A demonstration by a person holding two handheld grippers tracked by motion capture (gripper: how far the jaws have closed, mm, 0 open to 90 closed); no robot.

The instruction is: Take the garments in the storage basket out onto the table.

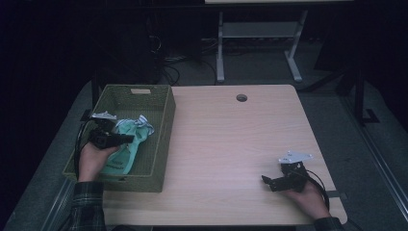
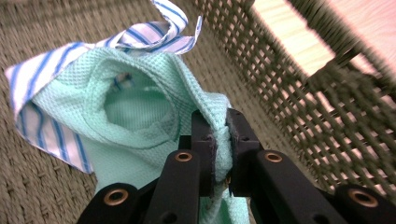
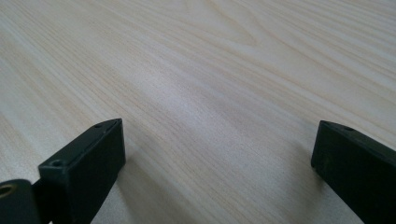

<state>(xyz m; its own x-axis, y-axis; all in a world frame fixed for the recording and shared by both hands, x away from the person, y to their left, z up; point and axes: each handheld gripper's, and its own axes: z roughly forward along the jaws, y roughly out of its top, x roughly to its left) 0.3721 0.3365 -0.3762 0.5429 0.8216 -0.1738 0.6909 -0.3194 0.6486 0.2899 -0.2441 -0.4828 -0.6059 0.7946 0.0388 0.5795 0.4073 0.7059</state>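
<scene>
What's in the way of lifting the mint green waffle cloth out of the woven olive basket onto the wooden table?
The left gripper already pinches the mint green cloth. Only the woven olive basket wall beside the light wooden table must be cleared; a blue-striped white cloth lies against it.

Dim lab, bare wooden desk (image 1: 231, 139), floor cables (image 1: 168, 67) (tangled), metal table frame (image 1: 260, 33)
</scene>
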